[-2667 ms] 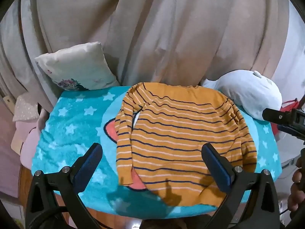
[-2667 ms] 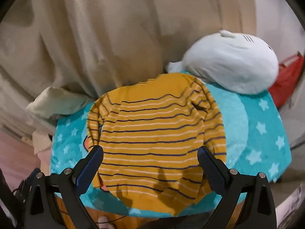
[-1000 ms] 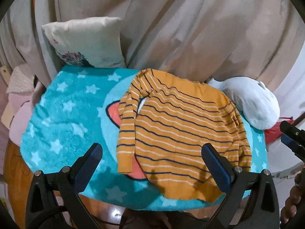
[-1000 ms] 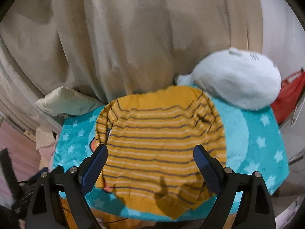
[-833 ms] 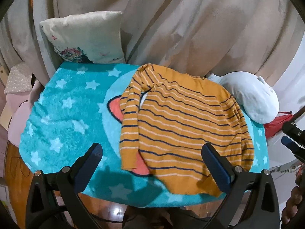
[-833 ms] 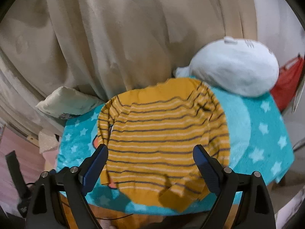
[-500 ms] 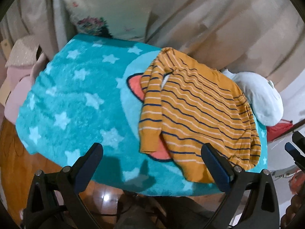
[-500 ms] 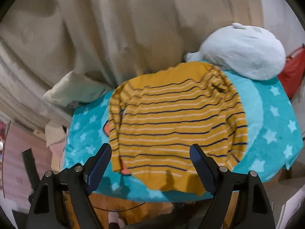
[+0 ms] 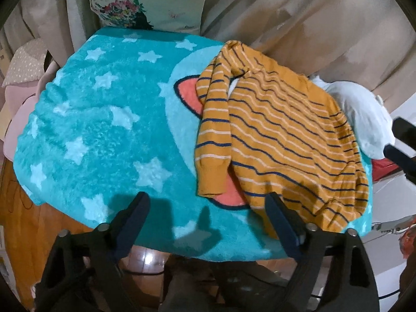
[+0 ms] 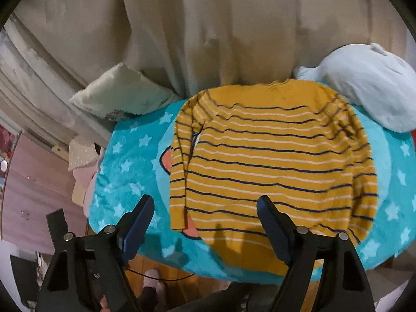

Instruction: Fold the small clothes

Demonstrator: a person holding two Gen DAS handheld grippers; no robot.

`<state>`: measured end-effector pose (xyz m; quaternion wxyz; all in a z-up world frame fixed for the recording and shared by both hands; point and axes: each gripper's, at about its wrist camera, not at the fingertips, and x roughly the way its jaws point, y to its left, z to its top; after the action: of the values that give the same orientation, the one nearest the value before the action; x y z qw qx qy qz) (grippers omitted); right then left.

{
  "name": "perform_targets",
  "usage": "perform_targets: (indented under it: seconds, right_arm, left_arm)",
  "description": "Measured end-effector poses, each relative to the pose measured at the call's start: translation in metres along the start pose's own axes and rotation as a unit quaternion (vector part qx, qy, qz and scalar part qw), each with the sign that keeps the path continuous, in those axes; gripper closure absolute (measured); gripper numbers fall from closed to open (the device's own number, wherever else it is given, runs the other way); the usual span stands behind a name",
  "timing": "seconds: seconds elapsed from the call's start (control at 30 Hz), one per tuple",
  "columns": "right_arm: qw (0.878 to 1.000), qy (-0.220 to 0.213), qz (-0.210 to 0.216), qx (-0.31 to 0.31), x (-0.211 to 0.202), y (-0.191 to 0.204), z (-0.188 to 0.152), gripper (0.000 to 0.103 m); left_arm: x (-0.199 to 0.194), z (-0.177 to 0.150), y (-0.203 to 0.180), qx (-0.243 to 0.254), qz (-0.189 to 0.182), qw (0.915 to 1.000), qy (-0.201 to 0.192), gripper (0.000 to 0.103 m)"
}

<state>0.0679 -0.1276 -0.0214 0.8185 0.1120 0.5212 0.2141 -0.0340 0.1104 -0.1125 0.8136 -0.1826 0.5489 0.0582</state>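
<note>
Left gripper: tilted steeply down above the near edge of the blanket; jaws wide apart but closing, nothing between them, touching nothing.

Right gripper: angled down above the near hem of the sweater; jaws spread and closing, empty, clear of the cloth.

Sweater: mustard with stripes, lying flat on the star-patterned blanket, sleeves folded in along both sides.

Pillow: at the far left corner.

Plush toy: at the far right, touching the sweater's shoulder.
</note>
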Motion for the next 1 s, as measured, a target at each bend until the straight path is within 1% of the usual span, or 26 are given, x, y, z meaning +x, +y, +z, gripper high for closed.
perform_targets:
  seconds: [0.07, 0.1, 0.17, 0.23, 0.27, 0.33, 0.37, 0.4, 0.47, 0.63, 0.67, 0.7, 0.73, 0.77, 0.8, 0.83, 0.87, 0.9, 0.93, 0.97, 1.0]
  right_arm:
    - [1.0, 0.017, 0.006, -0.007, 0.014, 0.006, 0.001, 0.025]
    - [0.999, 0.029, 0.012, -0.012, 0.022, 0.009, 0.001, 0.025]
    - [0.998, 0.051, 0.027, -0.026, 0.04, 0.015, 0.003, 0.029]
    - [0.996, 0.069, 0.028, -0.039, 0.061, 0.019, 0.007, 0.031]
    - [0.994, 0.09, 0.04, -0.038, 0.078, 0.019, 0.012, 0.031]
    - [0.992, 0.11, 0.061, -0.033, 0.101, 0.019, 0.017, 0.036]
    - [0.99, 0.118, 0.071, -0.032, 0.114, 0.019, 0.021, 0.036]
    - [0.988, 0.127, 0.079, -0.033, 0.125, 0.019, 0.025, 0.037]
    - [0.985, 0.141, 0.087, -0.037, 0.148, 0.02, 0.033, 0.037]
    - [0.981, 0.163, 0.1, -0.038, 0.2, 0.021, 0.058, 0.037]
    - [0.979, 0.17, 0.105, -0.039, 0.211, 0.021, 0.062, 0.038]
    - [0.977, 0.178, 0.109, -0.041, 0.221, 0.021, 0.063, 0.038]
    - [0.975, 0.188, 0.113, -0.043, 0.233, 0.022, 0.064, 0.042]
    - [0.972, 0.201, 0.117, -0.044, 0.246, 0.024, 0.063, 0.05]
    - [0.968, 0.215, 0.124, -0.046, 0.261, 0.027, 0.062, 0.054]
    - [0.964, 0.228, 0.128, -0.048, 0.272, 0.03, 0.059, 0.062]
    - [0.96, 0.243, 0.13, -0.055, 0.284, 0.033, 0.056, 0.066]
    - [0.957, 0.257, 0.118, -0.072, 0.293, 0.038, 0.052, 0.073]
    - [0.957, 0.26, 0.105, -0.081, 0.295, 0.04, 0.052, 0.087]
    - [0.955, 0.262, 0.115, -0.076, 0.293, 0.04, 0.055, 0.091]
    - [0.952, 0.262, 0.143, -0.068, 0.286, 0.04, 0.06, 0.098]
  left_arm:
    - [0.011, 0.003, 0.004, -0.002, 0.012, 0.9999, 0.009, 0.017]
    - [0.017, 0.005, 0.007, -0.005, 0.012, 0.9998, 0.018, 0.019]
    - [0.028, 0.007, 0.01, -0.009, 0.0, 0.9995, 0.029, 0.02]
    - [0.041, 0.01, 0.009, -0.007, -0.012, 0.999, 0.043, 0.02]
    - [0.046, 0.012, 0.009, -0.007, -0.022, 0.9986, 0.049, 0.02]
    - [0.06, 0.016, 0.009, -0.017, -0.043, 0.9971, 0.061, 0.021]
    - [0.069, 0.019, 0.01, -0.026, -0.049, 0.996, 0.07, 0.024]
    - [0.076, 0.021, 0.009, -0.032, -0.044, 0.9955, 0.078, 0.03]
    - [0.089, 0.025, 0.007, -0.035, -0.032, 0.9947, 0.092, 0.037]
    - [0.117, 0.034, -0.009, -0.011, -0.007, 0.9925, 0.121, 0.037]
    - [0.121, 0.033, -0.011, -0.008, -0.006, 0.9919, 0.127, 0.04]
    - [0.127, 0.032, -0.013, -0.002, -0.001, 0.9908, 0.135, 0.051]
    - [0.132, 0.03, -0.015, 0.003, 0.006, 0.9895, 0.144, 0.056]
    - [0.135, 0.029, -0.016, 0.006, 0.011, 0.9886, 0.15, 0.063]
    - [0.137, 0.027, -0.016, 0.005, 0.014, 0.9884, 0.151, 0.068]
    - [0.135, 0.026, -0.014, 0.0, 0.013, 0.9889, 0.148, 0.07]
    - [0.134, 0.025, -0.012, -0.007, 0.006, 0.9892, 0.146, 0.078]
    - [0.131, 0.025, -0.008, -0.015, -0.003, 0.989, 0.147, 0.09]
    - [0.128, 0.025, -0.005, -0.018, -0.002, 0.9885, 0.15, 0.09]
    - [0.122, 0.027, -0.003, -0.022, -0.003, 0.9881, 0.152, 0.091]
    - [0.107, 0.032, -0.001, -0.03, -0.009, 0.9882, 0.15, 0.091]
